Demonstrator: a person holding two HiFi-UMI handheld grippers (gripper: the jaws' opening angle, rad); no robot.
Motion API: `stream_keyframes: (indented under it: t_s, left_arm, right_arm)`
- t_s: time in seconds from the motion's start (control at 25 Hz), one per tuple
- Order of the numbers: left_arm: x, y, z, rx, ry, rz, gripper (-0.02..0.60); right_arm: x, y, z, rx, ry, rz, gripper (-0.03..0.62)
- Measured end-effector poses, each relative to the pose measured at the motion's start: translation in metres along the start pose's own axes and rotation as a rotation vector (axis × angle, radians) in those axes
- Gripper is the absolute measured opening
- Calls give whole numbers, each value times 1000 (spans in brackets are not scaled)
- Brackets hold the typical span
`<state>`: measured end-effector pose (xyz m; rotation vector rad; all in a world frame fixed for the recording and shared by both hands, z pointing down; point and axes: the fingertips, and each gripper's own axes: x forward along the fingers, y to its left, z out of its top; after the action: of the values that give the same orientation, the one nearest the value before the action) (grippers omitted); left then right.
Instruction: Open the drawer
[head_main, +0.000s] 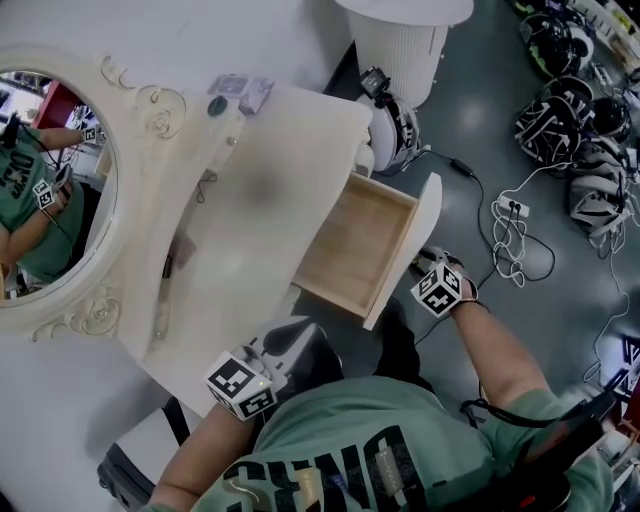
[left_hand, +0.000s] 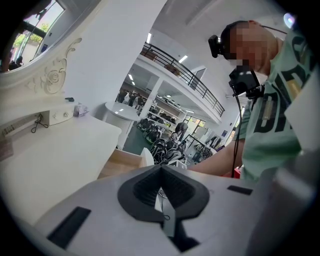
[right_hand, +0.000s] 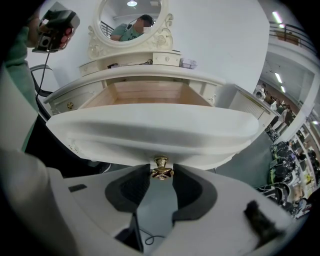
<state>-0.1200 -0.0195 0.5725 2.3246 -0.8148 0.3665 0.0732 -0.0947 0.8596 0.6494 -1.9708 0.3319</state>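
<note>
white vanity (head_main: 270, 190) | drawer (head_main: 360, 240) out past its edge, floor (head_main: 480, 130) beyond | right gripper (right_hand: 161, 174) pinches knob (right_hand: 160, 166) | left gripper (left_hand: 161, 168) pressed together

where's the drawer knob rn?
Right gripper view, lower centre: the brass knob sits at the bottom edge of the white front of the open drawer, held between the jaw tips of the right gripper.

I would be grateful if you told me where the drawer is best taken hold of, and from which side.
Take it by the brass knob at the middle of the drawer front, coming straight at the front, one jaw on each side. It is the only part that sticks out of that smooth, curved face. The right gripper is placed this way.
</note>
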Motion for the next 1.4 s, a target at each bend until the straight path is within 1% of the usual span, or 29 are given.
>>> stream_keyframes:
  t_s: [0.44, 0.56, 0.72, 0.88, 0.96, 1.12, 1.2, 1.4]
  left_arm:
    - [0, -2, 4, 10, 16, -5, 9]
    - [-1, -1, 4, 23, 18, -5, 9]
    - [-1, -1, 5, 16, 20, -5, 9]
    - [1, 0, 9, 16, 22, -11, 9]
    - [1, 1, 12, 20, 19, -8, 8]
    - [5, 0, 23, 26, 8, -8, 8]
    - [7, -1, 33, 34, -2, -10, 8]
    - [6, -8, 64, 45, -49, 15, 9]
  right_arm:
    - [-4, -1, 0, 14, -20, -8, 146]
    - [-3, -1, -1, 21, -26, -12, 146]
    - [-4, -1, 1, 20, -29, -12, 146]
    - [-2, -1, -1, 37, -15, -6, 147]
    - [-1, 0, -1, 28, -1, -1, 149]
    - [-6, -1, 1, 21, 11, 8, 159]
    - [-14, -2, 3, 26, 3, 18, 175]
    - [-48, -4, 8, 2, -32, 46, 183]
